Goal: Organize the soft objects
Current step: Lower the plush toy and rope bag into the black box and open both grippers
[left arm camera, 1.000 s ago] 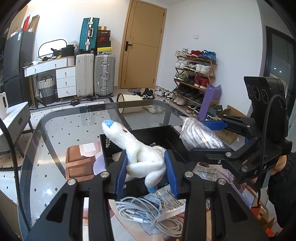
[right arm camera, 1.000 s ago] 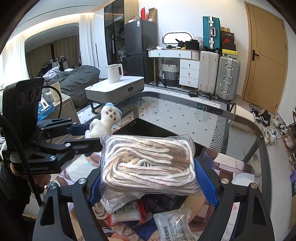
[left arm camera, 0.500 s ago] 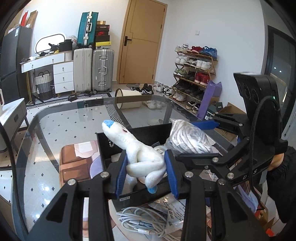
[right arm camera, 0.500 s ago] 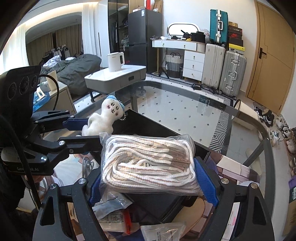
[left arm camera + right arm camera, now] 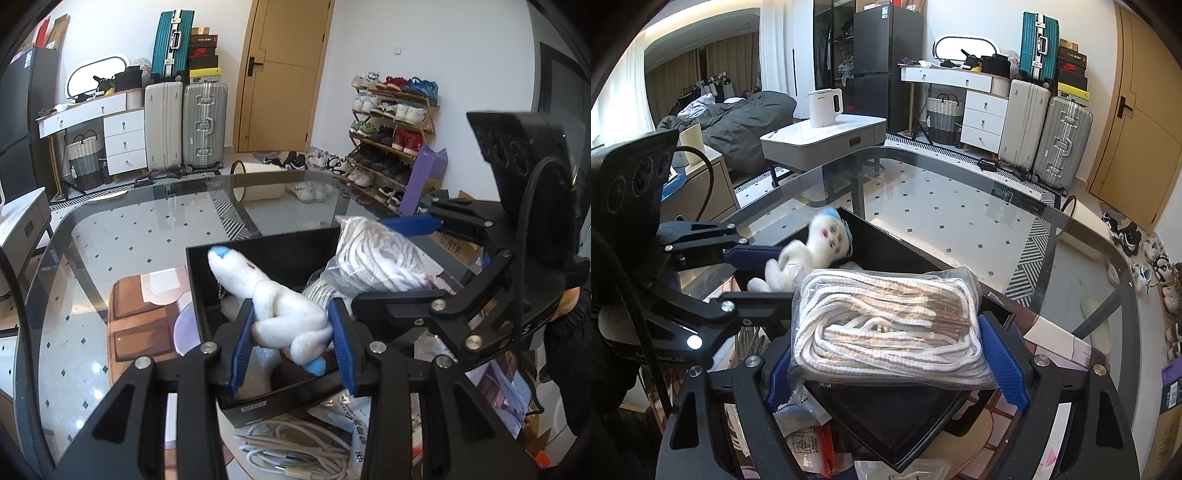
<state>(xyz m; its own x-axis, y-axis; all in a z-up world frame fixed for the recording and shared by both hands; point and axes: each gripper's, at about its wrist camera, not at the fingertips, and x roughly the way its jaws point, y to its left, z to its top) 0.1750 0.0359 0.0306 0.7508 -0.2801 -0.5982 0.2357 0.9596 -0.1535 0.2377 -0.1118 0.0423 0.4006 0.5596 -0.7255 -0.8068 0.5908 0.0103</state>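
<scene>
A white plush doll (image 5: 280, 306) with a blue cap is clamped at its body between the blue pads of my left gripper (image 5: 291, 332). It hangs over the inside of an open black box (image 5: 258, 247) on the glass table. My right gripper (image 5: 886, 343) is shut on a clear bag of coiled white-and-brown cord (image 5: 879, 314), held just above the same box (image 5: 897, 254). In the right wrist view the doll (image 5: 827, 240) sits to the left of the bag, head toward the box's far corner. The two grippers are close side by side.
White cables (image 5: 295, 446) and small plastic packets (image 5: 805, 443) lie on the near side of the box. The glass table (image 5: 129, 229) stretches bare beyond it. A low white side table (image 5: 827, 136) with a kettle stands past the table's far edge.
Both grippers have moved forward and a little down, so the doll and the bag now hang over the box rather than short of it. Both grips are unchanged.
</scene>
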